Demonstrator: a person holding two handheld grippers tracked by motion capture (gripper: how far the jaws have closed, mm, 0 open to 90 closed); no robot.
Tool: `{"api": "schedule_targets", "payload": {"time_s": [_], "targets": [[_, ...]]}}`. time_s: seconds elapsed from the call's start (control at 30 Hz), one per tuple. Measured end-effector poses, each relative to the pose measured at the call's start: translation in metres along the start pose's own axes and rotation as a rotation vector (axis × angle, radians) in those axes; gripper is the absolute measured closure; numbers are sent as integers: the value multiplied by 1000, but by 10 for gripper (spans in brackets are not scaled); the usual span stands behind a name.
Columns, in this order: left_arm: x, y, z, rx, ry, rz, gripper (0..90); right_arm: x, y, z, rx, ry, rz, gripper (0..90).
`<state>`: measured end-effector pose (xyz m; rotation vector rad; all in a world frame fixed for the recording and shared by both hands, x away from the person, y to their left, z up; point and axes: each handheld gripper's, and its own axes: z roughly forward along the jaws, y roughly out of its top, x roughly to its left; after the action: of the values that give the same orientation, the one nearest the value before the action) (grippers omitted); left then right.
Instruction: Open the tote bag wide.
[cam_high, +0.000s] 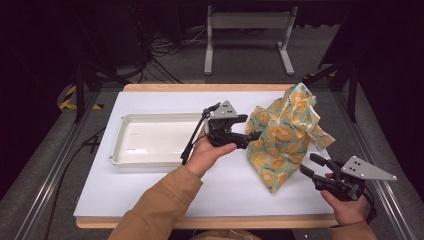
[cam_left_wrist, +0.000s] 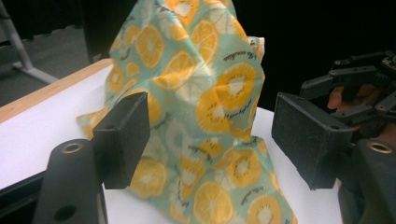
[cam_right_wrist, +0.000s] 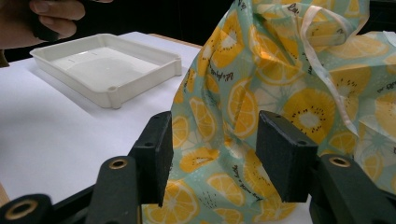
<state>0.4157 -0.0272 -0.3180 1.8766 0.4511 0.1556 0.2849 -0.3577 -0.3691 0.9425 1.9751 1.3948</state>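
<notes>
Cloth: teal fabric printed with orange and kiwi slices, crumpled and standing up in a peaked heap on the right half of the table. Its top rises toward the far right corner; its lower edge spreads out on the white surface toward the near side. Seen close in the left gripper view and the right gripper view, where a pale hem strip runs along an upper fold.

Left gripper: held in the person's left hand near the table's middle, pointing right at the cloth's left flank. In its own view the jaws stand wide apart with the cloth between and beyond them; released, nothing pinched. Whether a jaw tip touches the fabric cannot be told.

Right gripper: held in the right hand at the near right corner, pointing left and away toward the cloth's lower right edge, just beside it. In its own view the jaws are spread, the cloth showing in the gap; released, gripping nothing.

Tray: white, shallow, rectangular, on the left half of the table, well apart from the cloth; also in the right gripper view.

Table: white top with wooden edging.
</notes>
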Motion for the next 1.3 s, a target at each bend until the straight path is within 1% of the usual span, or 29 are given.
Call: {"api": "schedule_targets", "payload": {"time_s": [0.07, 0.17, 0.2, 0.33, 0.4, 0.47, 0.53, 0.57, 0.67, 0.73, 0.87, 0.97, 1.07, 1.13, 1.2, 1.27, 1.3], "targets": [[-1, 1, 7, 0, 0, 7, 280, -1, -1, 0, 0, 0, 2, 467], [-2, 7, 14, -17, -7, -2, 279, 0, -2, 0, 0, -4, 1, 474], [-3, 9, 17, -23, -11, -11, 279, 0, -2, -1, -4, -5, -1, 475], [-5, 15, 27, -16, -16, -2, 279, 0, -2, -2, -9, -6, 5, 476], [-5, 17, 34, -17, -17, -15, 278, 0, -3, -2, -9, -5, 4, 476], [-8, 19, 39, -23, -32, -30, 270, 0, -3, -3, -12, -10, 4, 482], [-12, 20, 42, -22, -33, -21, 266, 1, -3, -4, -21, -16, 4, 487], [-15, 21, 46, -18, -25, -3, 266, 0, -3, -4, -24, -15, 3, 488], [-20, 25, 53, -7, -5, 19, 267, 0, -4, -4, -26, -16, 8, 488], [-21, 27, 57, -4, -9, 11, 266, 1, -4, -4, -26, -14, 1, 488], [-20, 26, 64, -5, -1, 2, 261, 3, -3, -5, -31, -16, -11, 488], [-18, 28, 68, 0, 6, -10, 261, 1, -3, -7, -37, -16, -1, 488], [-18, 30, 71, -2, 1, -4, 254, 2, -4, -6, -35, -8, 0, 487], [-18, 31, 74, 7, 7, -1, 253, 2, -4, -6, -38, -5, -3, 486], [-18, 33, 78, 4, 8, -5, 254, 2, -4, -5, -37, -3, 0, 487], [-18, 37, 82, 4, 18, 2, 284, 3, -4, -4, -34, 0, 0, 487], [-18, 38, 83, 7, 19, 5, 321, 3, -4, -4, -35, 0, -1, 487]]}}
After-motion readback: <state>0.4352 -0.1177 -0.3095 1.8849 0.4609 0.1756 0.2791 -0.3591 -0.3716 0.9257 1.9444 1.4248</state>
